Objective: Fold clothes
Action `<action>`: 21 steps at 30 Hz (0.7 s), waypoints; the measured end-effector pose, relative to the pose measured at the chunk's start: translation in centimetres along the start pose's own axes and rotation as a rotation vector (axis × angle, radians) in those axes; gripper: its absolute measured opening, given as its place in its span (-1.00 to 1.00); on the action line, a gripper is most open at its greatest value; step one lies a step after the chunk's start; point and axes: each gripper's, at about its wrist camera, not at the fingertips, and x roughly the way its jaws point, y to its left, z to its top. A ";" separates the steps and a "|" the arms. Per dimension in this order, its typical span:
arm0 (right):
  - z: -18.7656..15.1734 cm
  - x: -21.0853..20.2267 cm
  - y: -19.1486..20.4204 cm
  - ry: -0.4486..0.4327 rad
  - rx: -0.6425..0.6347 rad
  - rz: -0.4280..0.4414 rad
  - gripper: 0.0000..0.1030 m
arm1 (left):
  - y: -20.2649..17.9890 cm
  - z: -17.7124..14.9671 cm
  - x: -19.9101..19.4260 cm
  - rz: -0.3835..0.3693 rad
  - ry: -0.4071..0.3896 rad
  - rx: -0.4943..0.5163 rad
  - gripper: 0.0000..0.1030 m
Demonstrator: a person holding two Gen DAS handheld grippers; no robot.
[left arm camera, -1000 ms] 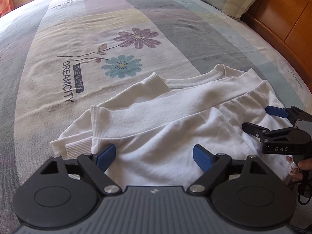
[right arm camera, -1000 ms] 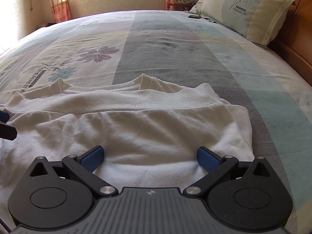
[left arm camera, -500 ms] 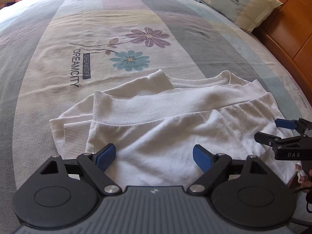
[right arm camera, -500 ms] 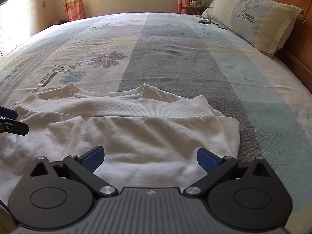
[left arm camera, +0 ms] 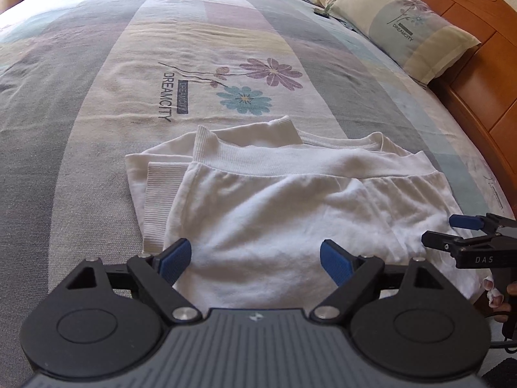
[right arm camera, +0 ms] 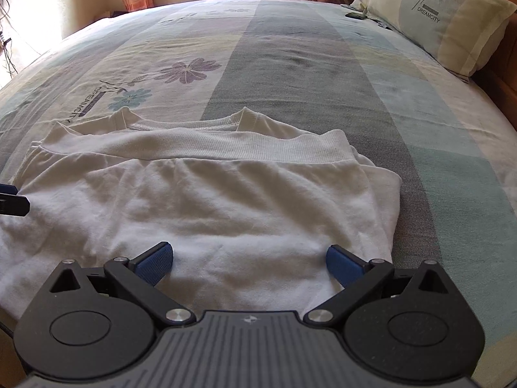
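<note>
Lying folded on the bed (left arm camera: 97, 103), the white sweatshirt (left arm camera: 274, 213) sits near the bed's near edge, closer to the headboard side than to the opposite side. Its lower half is turned up over the body, so the ribbed hem band (left arm camera: 290, 161) runs across the garment just short of the neckline (right arm camera: 187, 124). One ribbed cuff (left arm camera: 155, 207) shows at the garment's side away from the headboard, tucked against the folded body.

The left tool (left arm camera: 255, 260) hovers over the near part of the sweatshirt with its blue pads (left arm camera: 176, 260) spread wide; nothing is between them. The right tool (right arm camera: 250, 263) is likewise wide open above the fabric, gripping nothing. In the left wrist view the right tool also appears at the garment's headboard-side edge, with fingers of a hand (left arm camera: 496, 297) on its handle.

The bed sheet carries printed flowers (left arm camera: 258, 84) and "DREAMCITY" lettering beyond the sweatshirt. A pillow (left arm camera: 400, 22) rests against the wooden headboard (left arm camera: 478, 74).
</note>
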 end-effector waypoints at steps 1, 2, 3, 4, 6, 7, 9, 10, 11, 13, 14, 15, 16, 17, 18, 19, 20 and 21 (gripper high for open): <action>0.1 -0.2 -0.2 -0.001 0.005 0.011 1.00 | 0.1 -0.1 0.2 0.004 0.009 -0.002 0.70; 0.2 -0.6 -0.2 -0.007 0.001 0.026 1.00 | 0.3 -0.2 0.3 0.008 0.017 -0.003 0.71; 0.3 -1.0 -0.2 -0.014 -0.006 0.041 1.00 | 0.4 -0.4 0.5 0.012 0.026 -0.005 0.71; 0.2 -0.9 -0.1 -0.007 -0.015 0.044 1.00 | 0.6 -0.5 0.7 0.016 0.035 -0.007 0.70; 0.0 -0.5 0.0 0.018 -0.034 0.041 1.00 | 1.1 -0.6 0.6 0.004 0.017 -0.047 0.69; -0.2 0.0 0.0 0.042 -0.031 0.029 1.00 | 1.3 -0.3 0.1 -0.018 -0.007 -0.063 0.69; -0.6 0.2 -0.1 0.041 -0.023 0.014 1.00 | 1.7 0.3 -1.0 -0.061 -0.054 -0.095 0.70; -0.6 0.1 -0.1 0.040 -0.021 0.014 1.00 | 1.9 0.6 -1.4 -0.078 -0.069 -0.100 0.71; -0.6 0.2 -0.1 0.041 -0.019 0.015 1.00 | 2.2 0.8 -1.4 -0.092 -0.078 -0.101 0.71; -0.5 0.3 -0.2 0.045 -0.014 0.018 1.00 | 2.3 1.5 -0.7 -0.101 -0.075 -0.098 0.71; -0.5 0.4 -0.2 0.045 -0.013 0.017 1.00 | 2.3 1.9 -0.1 -0.100 -0.070 -0.093 0.71; -0.6 0.4 -0.2 0.044 -0.013 0.015 1.00 | 2.2 2.3 0.4 -0.100 -0.065 -0.088 0.71; -0.6 0.5 -0.2 0.044 -0.012 0.013 1.00 | 2.1 2.7 1.1 -0.098 -0.077 -0.065 0.71; -0.6 0.5 -0.1 0.043 -0.012 0.012 1.00 | 2.1 3.0 1.8 -0.088 -0.076 -0.058 0.72; -0.7 0.5 -0.1 0.039 -0.012 0.010 1.00 | 2.3 3.3 2.7 -0.046 -0.047 -0.052 0.72; -0.8 0.5 -0.1 0.035 -0.013 0.009 1.00 | 2.5 3.5 3.7 -0.004 -0.017 -0.046 0.68; -0.9 0.5 -0.1 0.031 -0.014 0.007 1.00 | 2.5 3.8 3.9 0.015 -0.012 -0.024 0.66; -0.9 0.5 -0.1 0.028 -0.015 0.006 1.00 | 2.7 4.0 3.4 0.008 -0.026 -0.017 0.66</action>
